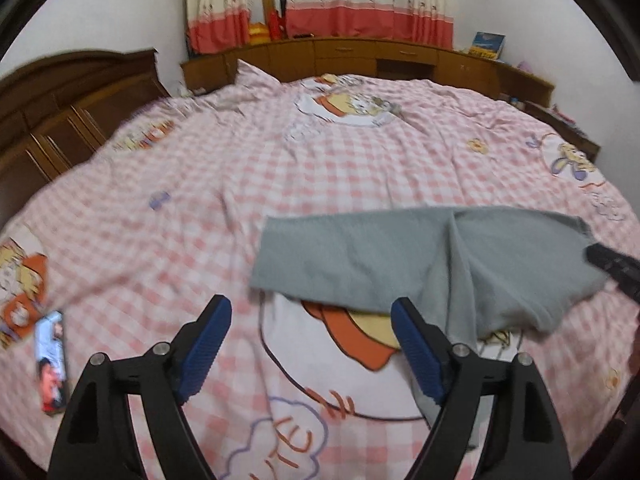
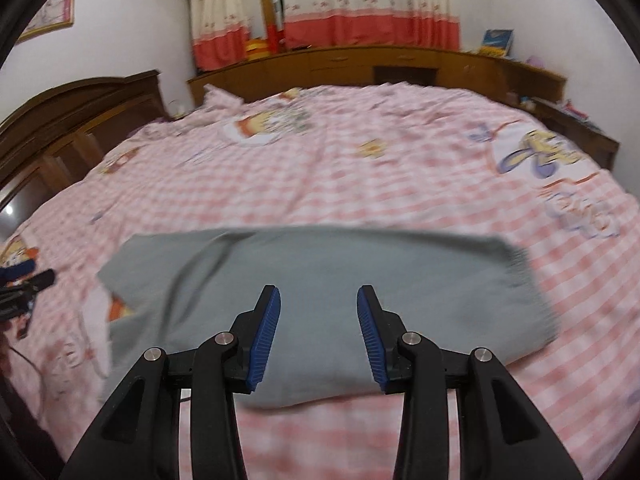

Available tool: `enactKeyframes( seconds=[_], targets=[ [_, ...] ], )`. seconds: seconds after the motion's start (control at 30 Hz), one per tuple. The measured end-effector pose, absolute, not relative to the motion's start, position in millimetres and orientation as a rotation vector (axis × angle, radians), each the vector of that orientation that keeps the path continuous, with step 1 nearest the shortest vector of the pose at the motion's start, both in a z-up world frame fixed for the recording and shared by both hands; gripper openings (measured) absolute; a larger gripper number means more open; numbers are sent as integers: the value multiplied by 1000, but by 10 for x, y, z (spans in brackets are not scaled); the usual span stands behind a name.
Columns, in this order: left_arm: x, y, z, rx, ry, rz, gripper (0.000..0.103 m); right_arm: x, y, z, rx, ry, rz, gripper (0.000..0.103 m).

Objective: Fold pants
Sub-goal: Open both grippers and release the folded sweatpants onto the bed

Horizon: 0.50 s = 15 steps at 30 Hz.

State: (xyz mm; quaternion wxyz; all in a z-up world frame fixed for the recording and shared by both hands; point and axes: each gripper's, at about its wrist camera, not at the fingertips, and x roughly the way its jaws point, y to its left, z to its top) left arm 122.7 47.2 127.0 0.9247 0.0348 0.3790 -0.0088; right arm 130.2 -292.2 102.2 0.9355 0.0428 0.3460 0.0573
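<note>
Between the blue pads of the left gripper [image 1: 310,322] lay only the pink checked quilt [image 1: 192,216] and its cartoon print; the jaws stood wide apart and held nothing. Just ahead of that gripper and off to its right lay the grey pants [image 1: 360,256], folded into a band across the bed, with one grey flap running down past the right-hand finger [image 1: 416,352] (whether cloth touched that finger could not be told). At the far right of the left wrist view a dark gripper tip reached in over the pants' end. To the left gripper's left a phone [image 1: 51,362] rested on the quilt, well apart from the pants.

The right gripper [image 2: 319,300] hovered over the pants [image 2: 320,276] with its jaws partly apart, nothing pinched between the pads [image 2: 264,336]; the grey cloth spread beneath and beyond both fingers. Farther off stood a wooden headboard [image 2: 72,120] on the left, a low wooden cabinet [image 2: 340,64] straight ahead, and cream-and-red curtains [image 2: 360,4] above it.
</note>
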Motion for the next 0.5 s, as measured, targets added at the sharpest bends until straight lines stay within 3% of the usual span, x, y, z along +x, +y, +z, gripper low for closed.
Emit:
enactKeyframes(
  seconds=[0.23, 0.5],
  targets=[
    [1351, 644, 854, 68, 833, -42, 85, 1248, -2217, 758, 136, 778, 206, 41],
    [1433, 944, 348, -116, 935, -88, 85, 1396, -1601, 444, 97, 851, 261, 41]
  ],
)
